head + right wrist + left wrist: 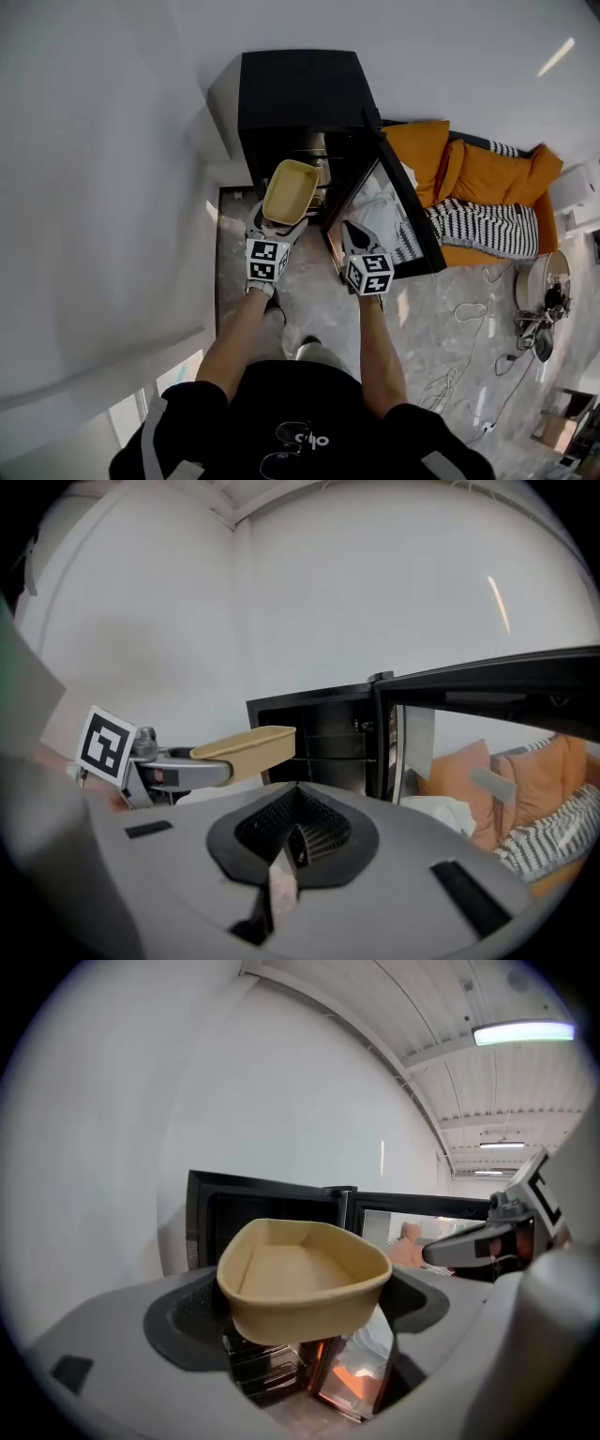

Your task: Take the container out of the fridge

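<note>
The small black box-shaped fridge [298, 89] stands on the pale stone-patterned floor [317, 302] against a white wall. Its black door [419, 239] is swung wide to our right. The shallow, cream-yellow, round-cornered plastic container [290, 191] is already clear of the cavity. It hangs in the air just in front of the open fridge, and its inside looks empty. The left tongs [278, 223] are clamped on its near end wall, so most of the tub juts forward past the jaws. The right tongs [352, 230] carry nothing and their jaws are pressed together. They sit just beside the inner face of the door.

We judge the hold to be the weak point. The grip takes one end only, so a quick swing or a loosened squeeze could let the container pivot downward or slip out onto the floor. Its far end is near the fridge front, so lifting or turning without backing off first could knock it against the frame. The right tongs are close enough to the door to nudge it toward the tub.

Our two bare forearms reach forward side by side, elbows bent. The left forearm [239, 333] angles slightly inward and the right forearm [380, 352] runs nearly straight ahead. Both tongs point toward the fridge opening.
</note>
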A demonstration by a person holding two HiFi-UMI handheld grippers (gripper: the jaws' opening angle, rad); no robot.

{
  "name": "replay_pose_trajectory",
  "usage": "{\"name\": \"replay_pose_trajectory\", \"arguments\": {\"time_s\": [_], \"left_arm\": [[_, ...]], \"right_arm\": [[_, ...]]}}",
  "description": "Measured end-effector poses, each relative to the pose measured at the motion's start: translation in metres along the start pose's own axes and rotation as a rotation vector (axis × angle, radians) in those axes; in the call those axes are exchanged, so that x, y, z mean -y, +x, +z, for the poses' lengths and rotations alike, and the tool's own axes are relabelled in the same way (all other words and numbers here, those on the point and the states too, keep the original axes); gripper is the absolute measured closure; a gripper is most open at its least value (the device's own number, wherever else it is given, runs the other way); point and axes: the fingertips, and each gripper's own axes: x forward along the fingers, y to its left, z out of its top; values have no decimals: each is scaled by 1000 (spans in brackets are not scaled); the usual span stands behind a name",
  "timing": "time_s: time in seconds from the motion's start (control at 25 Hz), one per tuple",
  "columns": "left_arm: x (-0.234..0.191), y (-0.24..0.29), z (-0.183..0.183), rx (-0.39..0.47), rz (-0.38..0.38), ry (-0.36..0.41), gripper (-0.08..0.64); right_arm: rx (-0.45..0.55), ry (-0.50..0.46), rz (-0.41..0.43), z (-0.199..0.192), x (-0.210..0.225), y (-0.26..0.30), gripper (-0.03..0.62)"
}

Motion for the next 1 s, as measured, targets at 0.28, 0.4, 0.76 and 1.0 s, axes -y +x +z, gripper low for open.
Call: {"name": "replay_pose_trajectory", "arguments": {"time_s": [0.28,0.4,0.76,1.0], "left_arm": [[40,-88,5,18,56,-24,67],[55,-125,14,26,80,-24,67],[87,-231,37,69,124,-28,69],[95,-276,45,96,127,-60,69]], "right_arm": [[13,4,60,-11,-28,-72,584],[17,5,81,-10,-39,-102,584],[69,-11,143,5,-85,-166,584],[77,-40,167,8,-105,-193,584]]}}
